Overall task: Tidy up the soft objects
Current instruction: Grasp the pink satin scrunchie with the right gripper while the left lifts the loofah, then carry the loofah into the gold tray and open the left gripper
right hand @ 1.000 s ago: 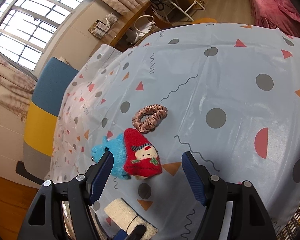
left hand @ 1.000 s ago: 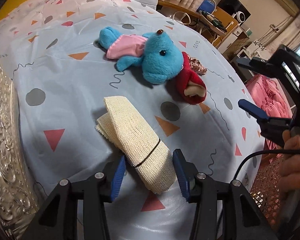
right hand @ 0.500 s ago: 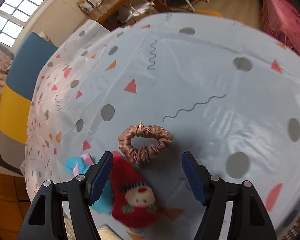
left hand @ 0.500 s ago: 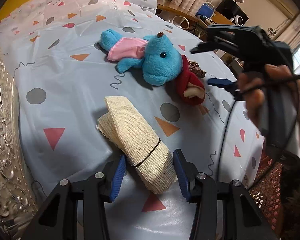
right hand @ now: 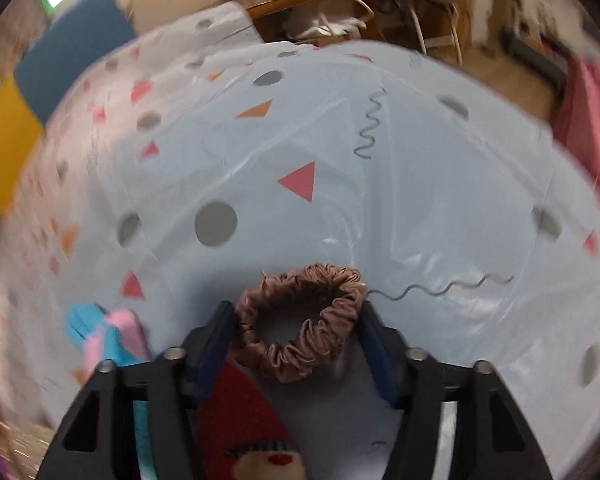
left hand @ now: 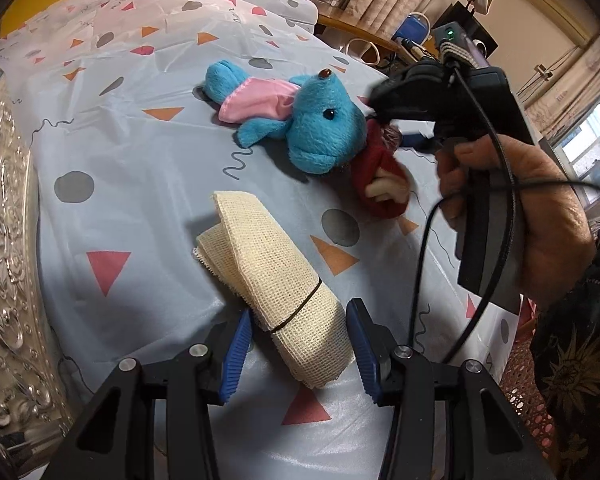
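Scrunchie (right hand: 300,322) in brown satin lay on the pale blue patterned surface (right hand: 420,200), between the blue pads of the right tool (right hand: 298,342). That tool's jaws were closing on it: the pads stood right at the ring's left and right edges, and the blurred wrist view did not show for certain that they pressed it. Just below the scrunchie in that view lay a red plush toy with a stitched face (right hand: 244,420), and to its left a blue plush toy in a pink garment (right hand: 108,340).

From the left wrist view, the left tool (left hand: 300,350) pointed down at a rolled cream mesh cloth (left hand: 268,276) bound by a thin dark band. Its jaws stood partly spread on either side of the roll's near end; the left pad met the cloth's edge while the right pad stood just clear of it. Beyond the roll, the blue plush toy (left hand: 300,128) lay on its side with the red plush toy (left hand: 380,184) touching its head. A hand (left hand: 540,216) held the right tool's handle above the red toy. An embossed silver tray rim (left hand: 4,240) ran along the left edge.
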A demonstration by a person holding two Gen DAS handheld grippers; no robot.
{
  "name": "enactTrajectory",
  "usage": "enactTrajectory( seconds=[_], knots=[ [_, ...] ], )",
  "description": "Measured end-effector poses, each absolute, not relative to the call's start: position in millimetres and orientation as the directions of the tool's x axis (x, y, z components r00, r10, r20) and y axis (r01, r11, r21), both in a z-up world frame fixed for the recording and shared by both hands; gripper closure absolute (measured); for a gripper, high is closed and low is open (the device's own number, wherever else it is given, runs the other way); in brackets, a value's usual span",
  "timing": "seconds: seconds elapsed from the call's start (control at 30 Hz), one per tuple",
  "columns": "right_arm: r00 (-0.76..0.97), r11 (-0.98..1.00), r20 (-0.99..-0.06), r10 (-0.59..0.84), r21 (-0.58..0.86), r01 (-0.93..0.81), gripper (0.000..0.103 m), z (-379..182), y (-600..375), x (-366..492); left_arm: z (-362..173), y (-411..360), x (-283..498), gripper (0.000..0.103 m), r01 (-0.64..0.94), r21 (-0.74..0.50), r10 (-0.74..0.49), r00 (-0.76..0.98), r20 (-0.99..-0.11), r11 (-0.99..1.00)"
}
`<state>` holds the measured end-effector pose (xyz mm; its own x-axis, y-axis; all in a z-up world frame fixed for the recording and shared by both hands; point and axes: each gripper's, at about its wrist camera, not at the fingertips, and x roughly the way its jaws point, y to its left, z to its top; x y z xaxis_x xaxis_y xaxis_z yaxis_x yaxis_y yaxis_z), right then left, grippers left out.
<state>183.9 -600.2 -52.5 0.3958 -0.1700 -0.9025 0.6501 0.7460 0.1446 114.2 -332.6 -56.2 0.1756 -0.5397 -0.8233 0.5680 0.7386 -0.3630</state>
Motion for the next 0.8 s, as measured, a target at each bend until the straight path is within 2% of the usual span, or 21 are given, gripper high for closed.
enactTrajectory(
  seconds=[0.07,0.37,0.8],
  knots=[
    [0.404,0.745,-0.897,-0.18,0.144,0.652,0.091,-48,-601,180,-56,-333,114,0.054,0.573,-0.356,-0.537,0.18,-0.824,0.739],
    [0.413,0.676,-0.904,-0.105,0.24,0.697,0.09,-55,-624,158,-39,-345,112,0.064,0.597,-0.289,-0.485,0.195,-0.852,0.748],
    [0.4,0.733,-0.902,-0.164,0.16,0.662,0.088,-52,-609,165,65,-303,153,0.065,0.531,-0.299,-0.542,0.39,-0.744,0.793]
  ],
)
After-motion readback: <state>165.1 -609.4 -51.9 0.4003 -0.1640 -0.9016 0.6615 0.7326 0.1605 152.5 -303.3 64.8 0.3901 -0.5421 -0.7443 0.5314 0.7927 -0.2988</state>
